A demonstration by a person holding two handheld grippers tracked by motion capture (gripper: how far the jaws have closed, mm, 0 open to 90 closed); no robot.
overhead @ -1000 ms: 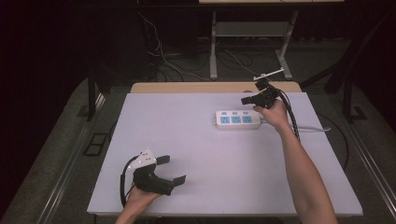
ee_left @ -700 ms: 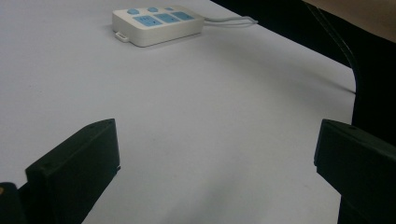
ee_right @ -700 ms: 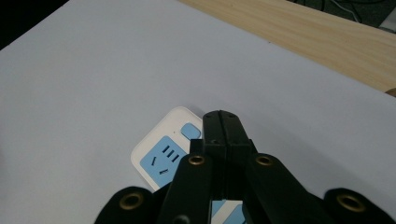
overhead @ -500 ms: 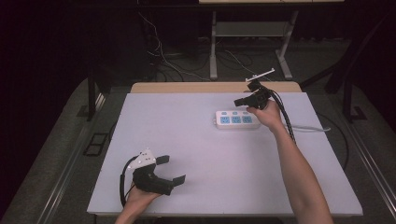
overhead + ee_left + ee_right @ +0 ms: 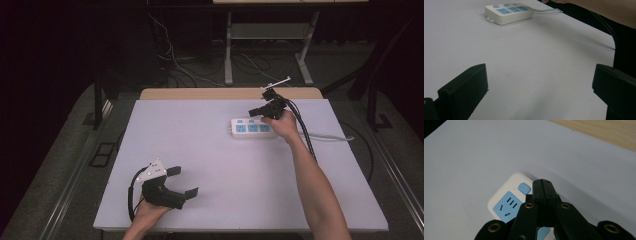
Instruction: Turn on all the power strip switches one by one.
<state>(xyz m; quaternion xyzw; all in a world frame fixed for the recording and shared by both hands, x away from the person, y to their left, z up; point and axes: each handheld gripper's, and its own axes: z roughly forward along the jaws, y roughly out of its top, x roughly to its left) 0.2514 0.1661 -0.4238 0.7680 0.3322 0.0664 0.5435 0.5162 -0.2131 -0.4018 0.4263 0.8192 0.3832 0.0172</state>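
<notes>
Since earlier, right gripper [image 5: 257, 112] dipped slightly over power strip [image 5: 252, 128], jaws pressed together, empty. Left gripper [image 5: 183, 181] idle near edge, jaws wide; bare table [image 5: 215, 160] between.

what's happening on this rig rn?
A person works a white power strip lying on the white table. The right hand-held gripper, jaws shut, hovers over the strip's blue switch button. The left hand-held gripper rests near the table's front edge, jaws open and empty.
</notes>
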